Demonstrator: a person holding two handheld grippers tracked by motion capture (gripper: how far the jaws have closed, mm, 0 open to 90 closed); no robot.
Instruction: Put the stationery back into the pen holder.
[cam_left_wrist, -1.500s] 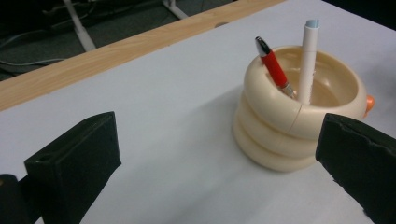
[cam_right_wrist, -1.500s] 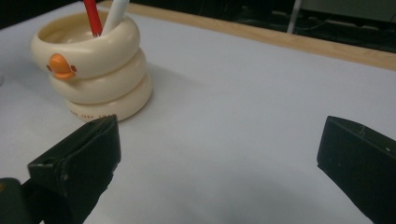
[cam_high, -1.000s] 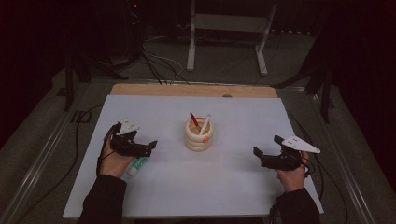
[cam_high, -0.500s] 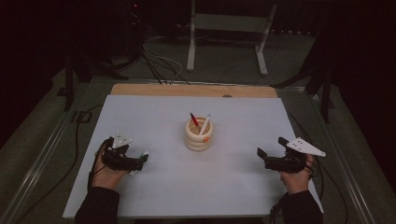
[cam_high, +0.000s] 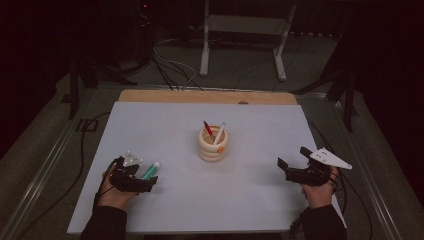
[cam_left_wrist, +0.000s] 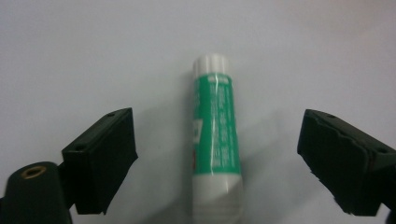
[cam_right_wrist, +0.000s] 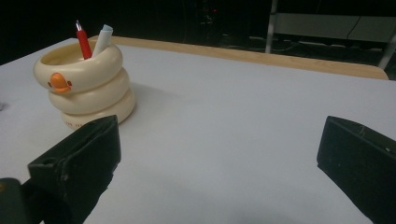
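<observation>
— One small tube (cam_left_wrist: 216, 140), green with a white cap, lies flat on the worktop (cam_high: 175, 125) between the spread fingers (cam_left_wrist: 100, 158) of the left gripper (cam_high: 142, 184). Nothing touches it yet.

— How would you expect it to handle?

— Light, I'd judge, and somewhat soft in the body, so a hard squeeze could dent it or push at the cap. The printed skin looks glossy, so it may slip if pinched near the tapered tail.

— Where would you take hold, then?

— Across the green middle, where the sides run straight. The cap end points away from the gripper and the flat tail sits nearest it; the midsection gives both fingers equal bearing.

— And the rest of the scene?

— A cream ring-stacked holder (cam_high: 213, 144) with a duck's bill stands mid-worktop, well apart from the tube, with a red pen (cam_right_wrist: 83, 41) and a white pen (cam_right_wrist: 103, 38) in it. The right gripper (cam_high: 291, 170) hovers at the right side, fingers spread wide, holding nothing.
</observation>
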